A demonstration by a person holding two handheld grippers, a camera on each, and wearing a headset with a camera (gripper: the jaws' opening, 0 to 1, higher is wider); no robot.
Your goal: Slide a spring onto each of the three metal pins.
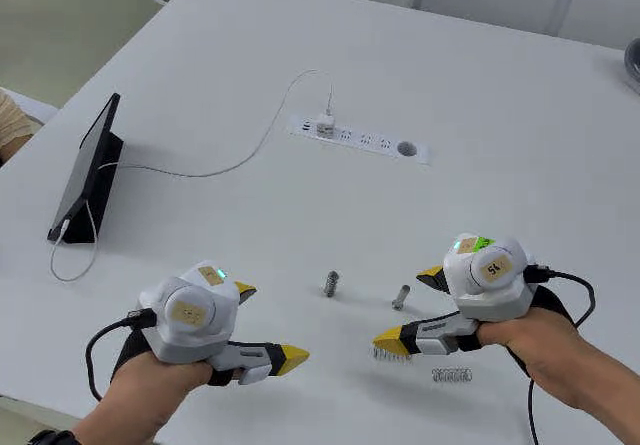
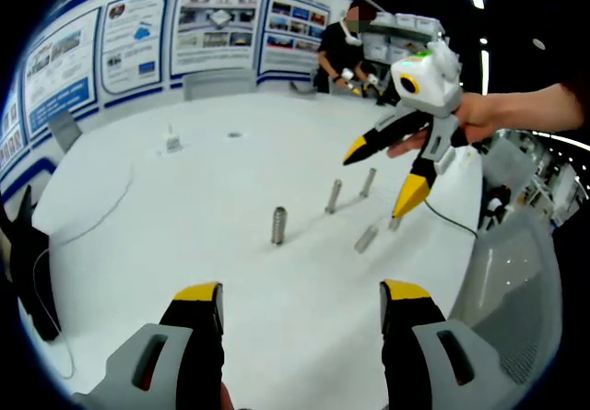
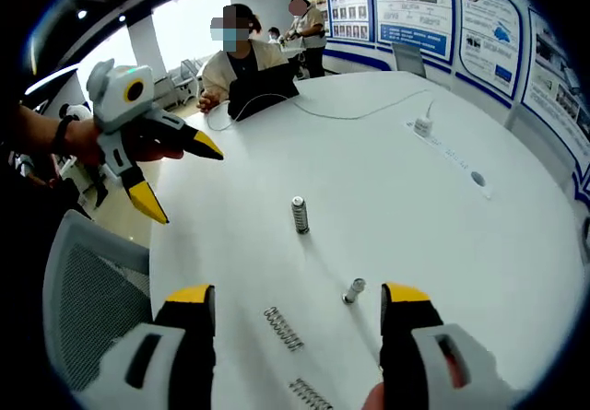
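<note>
A metal pin with a spring on it stands mid-table; it is also in the left gripper view and the right gripper view. A bare pin stands to its right. The left gripper view has that bare pin and a third pin beyond it. One loose spring lies near the table's front. Another spring lies just under a fingertip of my right gripper. My right gripper is open and empty. My left gripper hovers open, left of the pins.
A white power strip with a plugged charger lies farther back. A dark tablet on a stand is at the left, with a cable trailing from it. A seated person is at the table's far side. A grey mesh chair stands by the edge.
</note>
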